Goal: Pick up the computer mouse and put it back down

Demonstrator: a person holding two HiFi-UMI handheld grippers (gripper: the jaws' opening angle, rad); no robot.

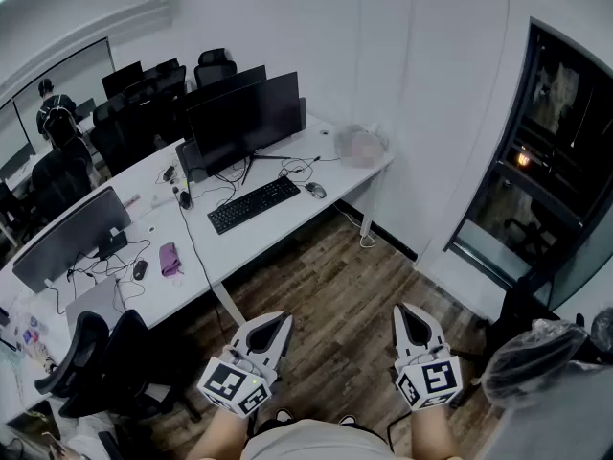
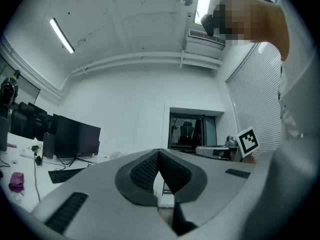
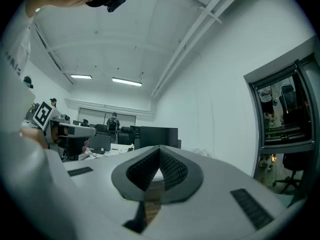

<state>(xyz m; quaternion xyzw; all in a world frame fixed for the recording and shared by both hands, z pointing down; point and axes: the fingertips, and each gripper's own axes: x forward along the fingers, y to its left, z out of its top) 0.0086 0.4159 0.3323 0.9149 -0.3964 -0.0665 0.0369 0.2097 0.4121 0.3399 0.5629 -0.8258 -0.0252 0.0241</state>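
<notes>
L gripper (image 1: 283, 322), R gripper (image 1: 403, 312): grey, blk fingers (image 2: 142, 171), marker cubes (image 1: 233, 383)

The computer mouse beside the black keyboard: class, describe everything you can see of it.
The computer mouse is a small, rounded, grey-looking oval, too far off for buttons or a cable to show. It lies flat on the white desk, just off the right end of the black keyboard and apart from it. Nothing else touches it.

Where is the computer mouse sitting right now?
In the head view, above centre, the computer mouse lies on the white desk, just right of the black keyboard.
</notes>
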